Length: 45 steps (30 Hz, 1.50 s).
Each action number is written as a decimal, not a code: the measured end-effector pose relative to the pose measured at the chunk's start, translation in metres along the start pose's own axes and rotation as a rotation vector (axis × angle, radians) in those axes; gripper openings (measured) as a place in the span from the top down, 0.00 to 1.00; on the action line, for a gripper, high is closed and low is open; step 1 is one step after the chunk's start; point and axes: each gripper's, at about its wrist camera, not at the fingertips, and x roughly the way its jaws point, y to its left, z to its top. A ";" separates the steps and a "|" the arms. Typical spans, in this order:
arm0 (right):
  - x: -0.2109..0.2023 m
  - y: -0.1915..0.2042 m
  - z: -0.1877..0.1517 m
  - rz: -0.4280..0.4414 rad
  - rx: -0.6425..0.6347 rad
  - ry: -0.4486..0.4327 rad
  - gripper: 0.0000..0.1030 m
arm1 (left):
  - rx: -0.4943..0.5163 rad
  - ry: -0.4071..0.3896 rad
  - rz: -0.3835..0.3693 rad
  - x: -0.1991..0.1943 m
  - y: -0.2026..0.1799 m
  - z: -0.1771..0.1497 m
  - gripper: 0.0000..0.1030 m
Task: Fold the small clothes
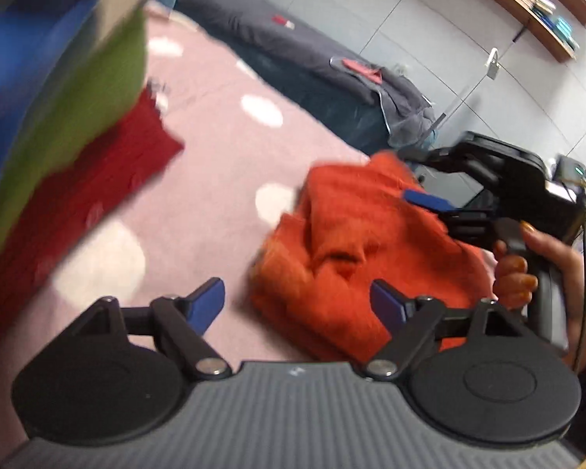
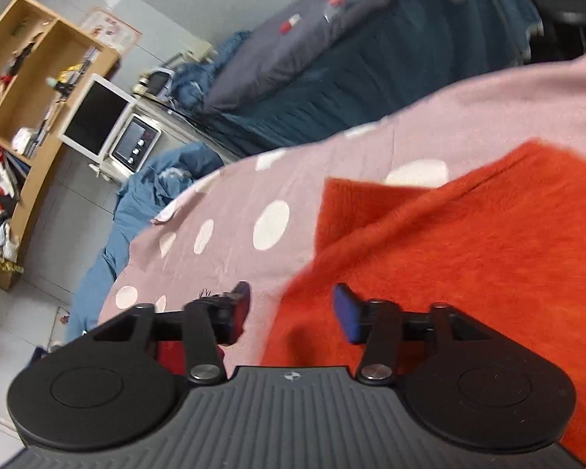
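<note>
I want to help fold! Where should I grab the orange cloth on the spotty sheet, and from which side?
Probably grab the orange cloth by the flat corner showing in the right wrist view. It lies smooth against the spotty sheet, while the middle is bunched into a hump. Slide the open left hand-held gripper in low from the bare sheet side. The right hand-held gripper is open too.

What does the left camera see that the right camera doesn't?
Only the left wrist view shows the stack of clothes in red, green and blue, the person's hand and the whole right gripper from outside. Only the right wrist view shows the wooden shelf, the white monitor and a blue cloth hanging off the edge. Both show the orange cloth on the pink dotted sheet, and the dark bed behind. The left gripper is open and empty.
</note>
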 end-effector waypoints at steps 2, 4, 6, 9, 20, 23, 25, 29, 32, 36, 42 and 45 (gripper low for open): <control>-0.032 -0.003 -0.003 -0.038 -0.088 -0.095 0.00 | -0.047 0.054 -0.070 0.013 -0.004 0.000 0.05; -0.066 -0.013 -0.009 -0.058 -0.130 -0.168 0.00 | -0.052 0.075 -0.077 0.021 -0.005 -0.007 0.04; -0.086 -0.032 -0.017 -0.076 -0.126 -0.160 0.00 | -0.071 0.098 -0.066 0.038 -0.012 -0.014 0.04; -0.092 -0.064 -0.036 -0.123 -0.043 -0.102 0.00 | -0.145 0.135 -0.108 0.061 -0.007 -0.018 0.04; -0.016 -0.100 -0.060 0.026 0.237 -0.114 0.09 | -0.109 0.008 -0.048 0.111 -0.025 0.006 0.50; -0.007 -0.099 -0.058 0.013 0.265 -0.146 0.32 | -0.141 0.046 -0.059 0.114 -0.026 0.013 0.64; -0.017 -0.091 -0.055 -0.004 0.233 -0.177 0.38 | -0.077 0.045 -0.034 0.110 -0.041 0.019 0.69; -0.062 -0.065 -0.038 -0.011 0.123 -0.255 0.40 | 0.039 0.020 -0.063 0.086 -0.088 0.022 0.70; -0.124 -0.052 -0.018 -0.043 0.021 -0.305 0.41 | 0.121 0.012 -0.134 0.068 -0.141 0.016 0.70; -0.232 -0.044 0.003 -0.104 -0.083 -0.370 0.41 | 0.213 0.027 -0.277 0.044 -0.229 -0.001 0.70; -0.385 -0.080 0.012 -0.244 -0.036 -0.446 0.40 | 0.324 0.096 -0.461 0.016 -0.365 -0.050 0.69; -0.434 -0.120 0.005 -0.290 0.048 -0.450 0.40 | 0.372 0.159 -0.494 0.016 -0.422 -0.090 0.68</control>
